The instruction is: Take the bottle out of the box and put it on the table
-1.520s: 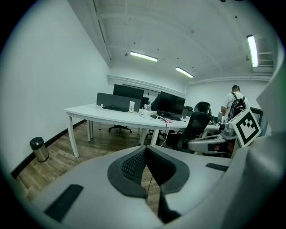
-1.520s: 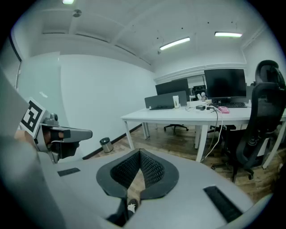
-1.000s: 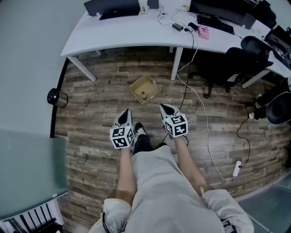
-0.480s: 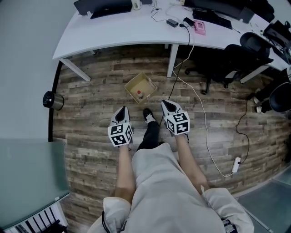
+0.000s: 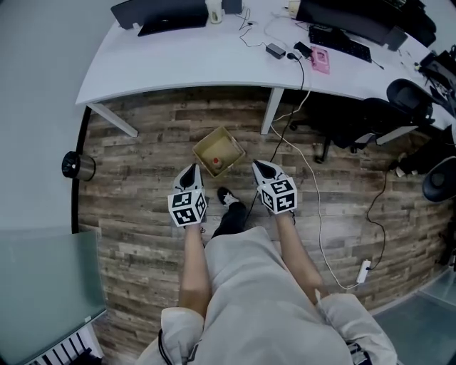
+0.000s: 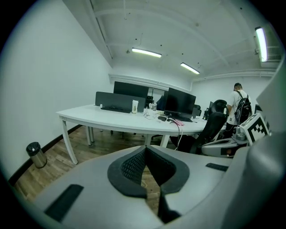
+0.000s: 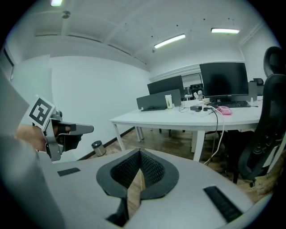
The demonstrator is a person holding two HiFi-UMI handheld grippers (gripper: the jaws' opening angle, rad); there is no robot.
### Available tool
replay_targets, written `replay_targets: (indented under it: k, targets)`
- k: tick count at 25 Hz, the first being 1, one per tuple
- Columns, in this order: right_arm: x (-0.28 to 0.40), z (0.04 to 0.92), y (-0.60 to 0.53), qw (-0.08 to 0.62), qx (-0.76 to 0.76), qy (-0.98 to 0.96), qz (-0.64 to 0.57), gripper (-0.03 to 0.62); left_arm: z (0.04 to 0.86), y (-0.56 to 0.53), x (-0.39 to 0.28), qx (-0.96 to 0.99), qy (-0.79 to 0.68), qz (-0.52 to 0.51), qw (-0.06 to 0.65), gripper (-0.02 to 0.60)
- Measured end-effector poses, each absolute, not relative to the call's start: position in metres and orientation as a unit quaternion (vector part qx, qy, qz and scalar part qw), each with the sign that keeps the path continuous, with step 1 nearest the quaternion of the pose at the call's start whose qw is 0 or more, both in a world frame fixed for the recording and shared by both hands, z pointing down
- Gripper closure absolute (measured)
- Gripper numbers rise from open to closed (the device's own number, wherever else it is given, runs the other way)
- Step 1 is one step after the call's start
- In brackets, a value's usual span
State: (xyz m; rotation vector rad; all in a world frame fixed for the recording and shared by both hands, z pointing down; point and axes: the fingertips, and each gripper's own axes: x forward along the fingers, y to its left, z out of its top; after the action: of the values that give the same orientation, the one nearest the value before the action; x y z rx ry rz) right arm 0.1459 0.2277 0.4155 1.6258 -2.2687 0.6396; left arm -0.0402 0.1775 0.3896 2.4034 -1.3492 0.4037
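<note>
An open cardboard box [image 5: 220, 149] stands on the wooden floor in front of the white table [image 5: 214, 57]. Inside it lies a small bottle with a red cap [image 5: 216, 162]. My left gripper [image 5: 190, 170] is shut and empty, just left of the box's near corner. The right gripper [image 5: 257, 166], also shut and empty, hangs a little to the right of the box. In the left gripper view the left gripper [image 6: 145, 147] has its jaws together and points at the table [image 6: 116, 118]. The right gripper [image 7: 140, 151] in its own view is closed too, facing the table [image 7: 178, 118].
A small round bin [image 5: 75, 165] stands by the left wall. A white cable [image 5: 313, 207] runs over the floor to a power strip [image 5: 362, 271]. Black office chairs [image 5: 399, 100] stand at the right. The table carries monitors, a cup [image 5: 214, 11] and a pink item [image 5: 320, 58]. A person [image 6: 239, 100] stands far off.
Both grippers have travelled forward across the floor and now flank the box's near side. The person's foot has stepped forward between them.
</note>
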Motion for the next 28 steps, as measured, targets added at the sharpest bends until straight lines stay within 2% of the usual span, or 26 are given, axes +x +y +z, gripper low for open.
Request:
replay_targets:
  k: [12, 28]
  targets:
    - [0.137, 0.425, 0.102, 0.16, 0.535, -0.796, 0.235, 0.556, 0.396, 0.059, -0.054, 0.834, -0.493, 0.144, 0.201, 0.568]
    - [0.064, 0.438, -0.064, 0.224, 0.451, -0.839, 0.205, 0.556, 0.414, -0.071, -0.153, 0.777, -0.57, 0.076, 0.257, 0.568]
